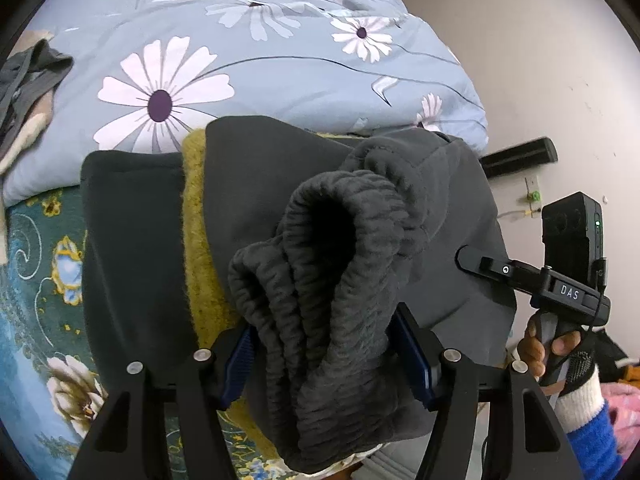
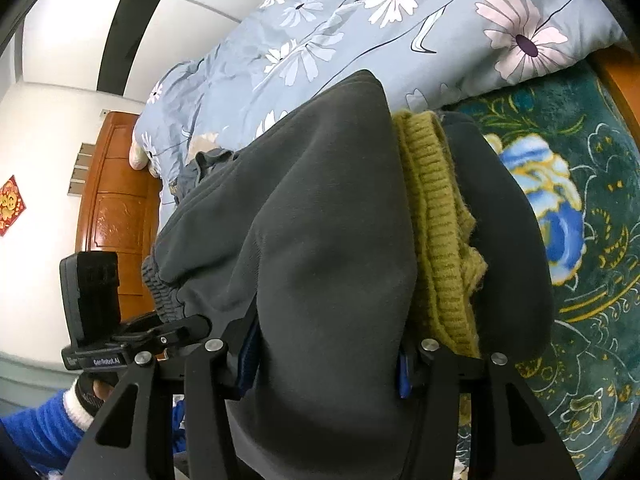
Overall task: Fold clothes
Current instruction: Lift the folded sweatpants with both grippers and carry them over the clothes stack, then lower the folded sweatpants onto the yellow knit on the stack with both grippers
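Clamped half-wide by left gripper (image 1: 326,354) on ribbed waistband, by right gripper (image 2: 324,354) on folded leg: grey sweatpants (image 2: 320,220), centre frame, atop mustard knit (image 2: 436,240) and floral duvet (image 1: 240,60) beyond. Risk: uneven release, fold slumping off stack.

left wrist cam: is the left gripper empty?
No. The left gripper clamps the ribbed waistband of the dark grey garment between its blue pads.

Trousers (image 1: 340,264) atop sweater (image 1: 198,240), quilt (image 1: 240,60) behind, on blanket (image 1: 36,248)
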